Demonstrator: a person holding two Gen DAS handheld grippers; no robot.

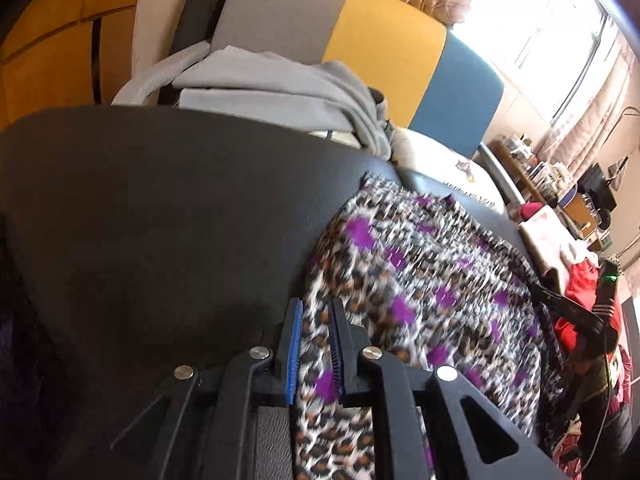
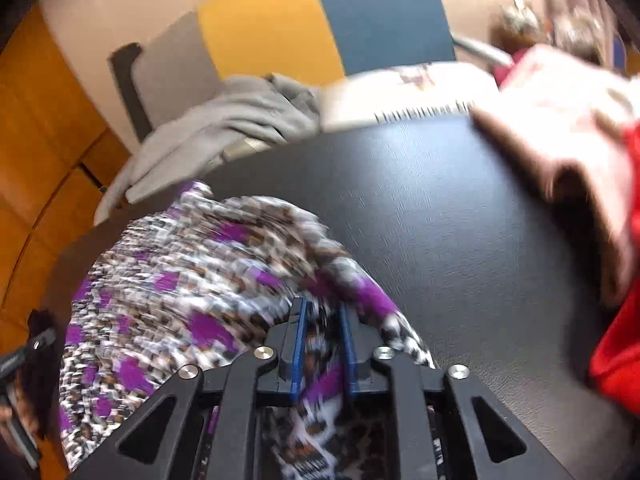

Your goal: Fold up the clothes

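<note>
My left tool (image 1: 314,344) has its two blue-padded fingers closed most of the way, with a fold of the leopard-print cloth (image 1: 432,280) caught between them. My right tool (image 2: 322,346) is likewise narrowed down on a bunched edge of the same cloth (image 2: 192,280), which runs up between its pads and spills out below.

The cloth, spotted brown, black and white with purple patches, lies on the black desk (image 1: 160,208). Seen from the left tool it spreads away to the right of the fingers; seen from the right tool it heaps up to the left of them, while the desk (image 2: 460,220) is bare to the right. The print is blurred in both views.

Beyond the far edge of the desk a grey garment (image 1: 280,88) is piled in front of a chair back (image 1: 384,52) with grey, yellow and blue panels. Just to the right of the grey garment a white spiral-bound pad (image 2: 408,96) lies at the desk's far edge. On the right side of the desk sit a pale pink folded cloth (image 2: 568,136) and, touching it, something red (image 2: 616,360).
</note>
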